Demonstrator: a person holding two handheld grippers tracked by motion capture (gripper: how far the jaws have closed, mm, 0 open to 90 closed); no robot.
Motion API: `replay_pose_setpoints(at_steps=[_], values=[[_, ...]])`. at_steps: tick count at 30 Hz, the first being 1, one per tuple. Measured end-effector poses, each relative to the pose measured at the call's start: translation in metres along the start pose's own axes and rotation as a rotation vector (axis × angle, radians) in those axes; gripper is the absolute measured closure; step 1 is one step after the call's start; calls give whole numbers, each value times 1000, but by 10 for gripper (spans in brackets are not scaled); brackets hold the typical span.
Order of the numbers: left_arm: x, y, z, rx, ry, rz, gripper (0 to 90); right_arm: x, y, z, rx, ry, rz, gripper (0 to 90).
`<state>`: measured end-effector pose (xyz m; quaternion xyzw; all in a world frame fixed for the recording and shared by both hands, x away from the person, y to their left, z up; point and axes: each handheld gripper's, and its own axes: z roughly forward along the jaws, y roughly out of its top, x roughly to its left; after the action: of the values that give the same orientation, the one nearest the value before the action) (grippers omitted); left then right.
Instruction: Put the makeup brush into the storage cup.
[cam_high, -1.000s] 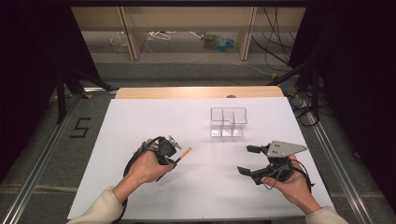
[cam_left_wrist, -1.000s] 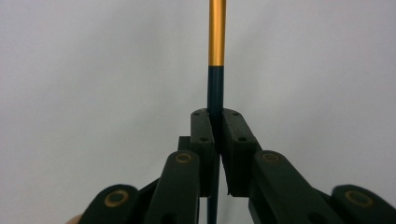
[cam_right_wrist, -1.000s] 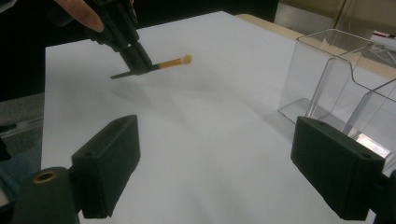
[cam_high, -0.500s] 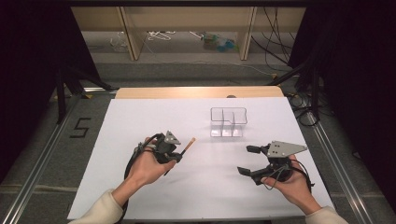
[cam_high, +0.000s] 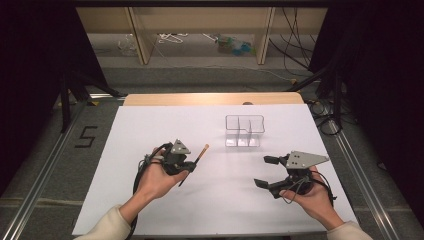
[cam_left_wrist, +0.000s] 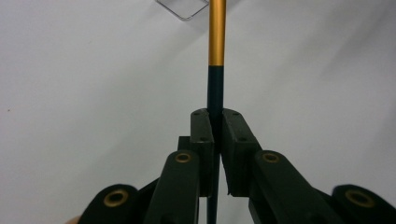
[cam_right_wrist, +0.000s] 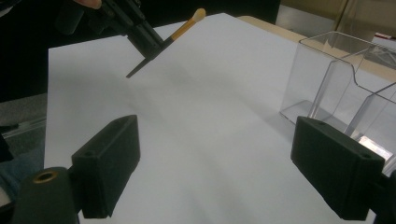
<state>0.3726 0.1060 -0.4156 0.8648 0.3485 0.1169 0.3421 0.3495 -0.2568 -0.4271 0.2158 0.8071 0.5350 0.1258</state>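
Brush lifted in left gripper, container not yet approached.

High view: the brush (cam_high: 196, 161) has come up off the white table (cam_high: 125, 150) since a second ago and tilts bristle-end toward the clear container (cam_high: 244, 130); I judge the pickup done and the carry next. The left gripper (cam_high: 182, 165) is clamped on its dark handle; the right gripper (cam_high: 267, 171) hangs wide apart, empty, well to the right.
Left gripper view: the jaws pinch the black shaft near its middle, the gold ferrule running ahead.
Right gripper view: the brush tip (cam_right_wrist: 199, 14) sits far off, the container just beside the right-hand jaw.
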Motion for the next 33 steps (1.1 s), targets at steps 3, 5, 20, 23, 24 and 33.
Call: replay_pose_setpoints(at_steps=[3, 5, 20, 23, 24, 33], values=[[0, -1, 0, -9, 2, 5, 834, 0, 0, 0, 1, 2, 0, 165], [2, -2, 1, -21, -5, 2, 834, -1, 0, -2, 19, 5, -4, 165], [1, -7, -2, -132, -7, -31, 834, -1, 1, -2, 29, 0, 1, 165], [1, -8, -2, -153, -15, -31, 834, -1, 0, -1, 15, 7, 4, 165], [0, -8, -2, -161, -12, -35, 833, -1, 0, -1, 14, 7, 4, 165], [-1, -12, -4, -215, -28, -37, 834, -1, 0, -1, 13, 7, 6, 166]])
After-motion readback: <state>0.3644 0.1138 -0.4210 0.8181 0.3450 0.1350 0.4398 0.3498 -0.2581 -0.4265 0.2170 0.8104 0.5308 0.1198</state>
